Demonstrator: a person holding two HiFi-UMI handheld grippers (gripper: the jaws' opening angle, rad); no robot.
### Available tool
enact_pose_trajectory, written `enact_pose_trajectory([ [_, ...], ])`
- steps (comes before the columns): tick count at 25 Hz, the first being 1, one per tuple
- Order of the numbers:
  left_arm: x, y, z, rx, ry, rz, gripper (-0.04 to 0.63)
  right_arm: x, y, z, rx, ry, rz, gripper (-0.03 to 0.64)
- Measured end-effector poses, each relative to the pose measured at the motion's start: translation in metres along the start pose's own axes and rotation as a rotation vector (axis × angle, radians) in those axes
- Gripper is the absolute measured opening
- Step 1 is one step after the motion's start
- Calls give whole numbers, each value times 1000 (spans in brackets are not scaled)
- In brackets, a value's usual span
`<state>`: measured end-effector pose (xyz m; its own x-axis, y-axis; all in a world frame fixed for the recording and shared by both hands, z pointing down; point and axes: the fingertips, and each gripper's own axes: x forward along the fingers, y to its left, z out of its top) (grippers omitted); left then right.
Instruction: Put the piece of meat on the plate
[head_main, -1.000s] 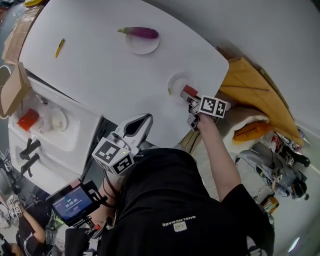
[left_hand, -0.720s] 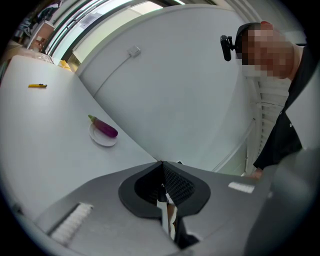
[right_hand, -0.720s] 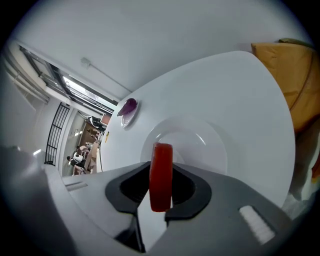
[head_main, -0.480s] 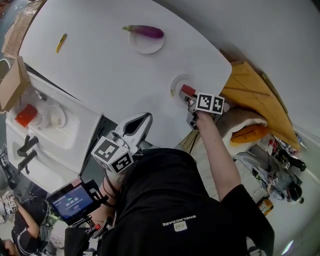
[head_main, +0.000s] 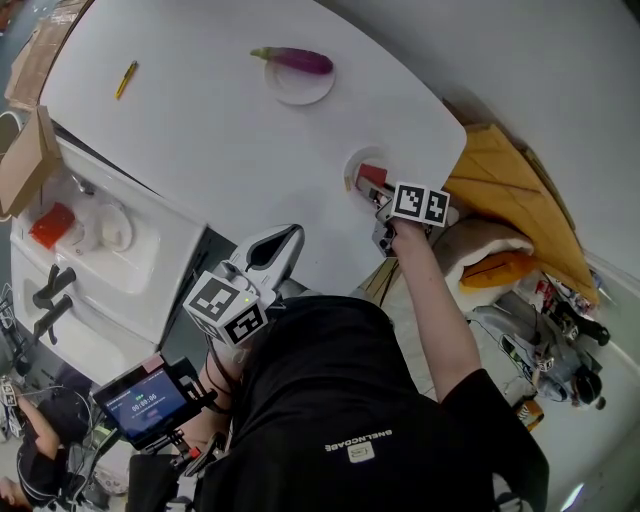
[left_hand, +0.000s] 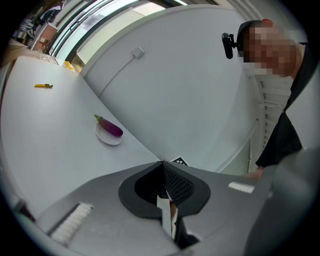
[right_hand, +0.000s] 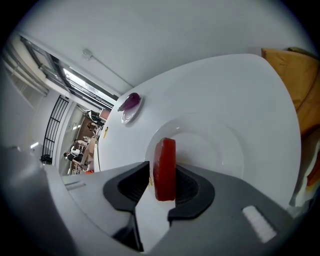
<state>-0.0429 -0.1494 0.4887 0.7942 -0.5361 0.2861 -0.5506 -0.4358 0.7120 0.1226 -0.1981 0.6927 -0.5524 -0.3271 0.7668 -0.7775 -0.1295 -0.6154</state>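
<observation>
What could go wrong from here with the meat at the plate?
1. The meat piece stands on edge between the jaws of the right gripper, which have just been opening. It may tip over, or cling to a pad and get dragged off the plate on pull-back.
2. The plate sits close to the edge of the table, so a nudge or a stray tumble could send the meat over the side.
</observation>
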Motion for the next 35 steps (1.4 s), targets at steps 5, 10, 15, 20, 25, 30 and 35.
enact_pose_trajectory([
  [5,-2,1,-1,-3,-3,0,20,-3,1,0,-9,-7,-6,154],
  [10,-7,-1,2,-1,-14,-7,20,-11,7,2,-7,-25,0,193],
  [15,-24,-10,3,11,-35,-19,20,-26,15,-5,-13,-49,-8,210],
  [20,-31,-8,3,14,-44,-16,20,-29,10,-4,-4,-62,-24,225],
  [25,-38,-11,2,20,-53,-13,20,-38,7,-5,12,-85,-24,233],
  [30,-40,-10,-1,22,-49,-8,20,-36,3,-9,19,-93,-20,235],
  [35,-42,-8,-5,21,-53,-10,20,-36,1,-9,30,-127,-8,237],
])
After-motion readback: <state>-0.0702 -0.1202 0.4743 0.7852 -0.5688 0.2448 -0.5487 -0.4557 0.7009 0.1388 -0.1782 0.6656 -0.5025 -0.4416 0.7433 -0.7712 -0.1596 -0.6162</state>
